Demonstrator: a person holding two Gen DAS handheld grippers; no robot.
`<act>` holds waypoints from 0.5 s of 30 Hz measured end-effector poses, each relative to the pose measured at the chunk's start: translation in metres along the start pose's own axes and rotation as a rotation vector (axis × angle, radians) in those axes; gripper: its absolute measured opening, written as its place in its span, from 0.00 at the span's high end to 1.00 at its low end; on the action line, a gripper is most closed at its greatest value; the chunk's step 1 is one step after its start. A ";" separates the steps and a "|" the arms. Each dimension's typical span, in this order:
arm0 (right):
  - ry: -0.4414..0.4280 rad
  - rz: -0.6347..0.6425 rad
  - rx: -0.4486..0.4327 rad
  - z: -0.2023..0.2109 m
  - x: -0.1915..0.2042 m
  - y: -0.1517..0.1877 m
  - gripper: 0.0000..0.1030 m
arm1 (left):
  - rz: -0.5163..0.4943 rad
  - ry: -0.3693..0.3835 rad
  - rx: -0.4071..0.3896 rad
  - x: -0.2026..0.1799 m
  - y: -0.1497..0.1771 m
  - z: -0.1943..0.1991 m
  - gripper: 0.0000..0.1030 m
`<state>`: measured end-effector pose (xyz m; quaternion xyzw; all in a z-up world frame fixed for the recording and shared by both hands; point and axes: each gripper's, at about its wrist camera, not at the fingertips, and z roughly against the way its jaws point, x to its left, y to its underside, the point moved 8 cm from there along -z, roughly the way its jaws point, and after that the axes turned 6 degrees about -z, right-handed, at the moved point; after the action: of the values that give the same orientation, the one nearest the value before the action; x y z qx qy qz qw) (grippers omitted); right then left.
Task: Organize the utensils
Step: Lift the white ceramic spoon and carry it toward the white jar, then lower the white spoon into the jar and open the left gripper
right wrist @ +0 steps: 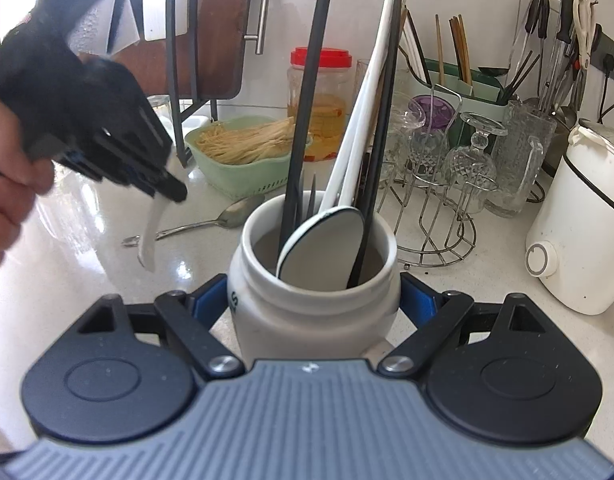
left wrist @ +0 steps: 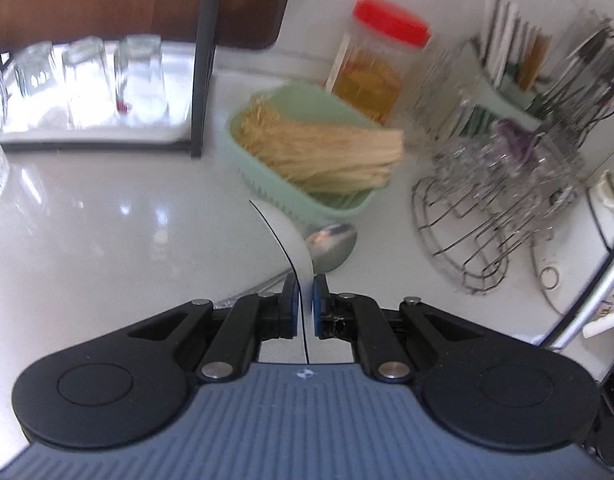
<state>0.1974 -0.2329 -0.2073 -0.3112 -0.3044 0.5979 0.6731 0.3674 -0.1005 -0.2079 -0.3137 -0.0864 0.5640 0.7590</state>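
Observation:
My left gripper [left wrist: 305, 285] is shut on a white ceramic spoon [left wrist: 285, 236] with a thin black rim, held edge-on above the counter. In the right wrist view a hand holds that left gripper [right wrist: 169, 188] at the upper left, and the white spoon [right wrist: 151, 232] hangs down from its fingers. A metal spoon [left wrist: 333, 242] lies on the counter beneath it, also visible from the right wrist [right wrist: 223, 218]. My right gripper [right wrist: 313, 300] is shut on a white jar [right wrist: 307, 320]. The jar holds black sticks, a white handle and a black-rimmed white spoon [right wrist: 323, 240].
A green basket [right wrist: 243, 180] of pale sticks sits behind the metal spoon, with a red-lidded jar [right wrist: 321, 96] beyond it. A wire rack [right wrist: 439, 220] of glasses and a white appliance [right wrist: 579, 220] stand to the right. Upturned glasses [left wrist: 87, 80] rest on a rack at left.

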 end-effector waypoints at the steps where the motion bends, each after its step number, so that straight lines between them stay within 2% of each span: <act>1: -0.002 0.002 0.003 0.001 0.000 0.000 0.12 | -0.008 0.005 -0.020 -0.001 -0.001 0.006 0.92; 9: -0.036 0.037 0.024 0.007 0.005 0.005 0.12 | -0.031 0.007 -0.133 -0.011 -0.006 0.044 0.92; 15: -0.040 0.042 0.041 0.011 0.013 0.008 0.12 | -0.085 0.037 -0.166 -0.024 0.000 0.069 0.92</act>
<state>0.1847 -0.2186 -0.2060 -0.2916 -0.2990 0.6242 0.6602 0.3255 -0.0967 -0.1485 -0.3820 -0.1319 0.5165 0.7549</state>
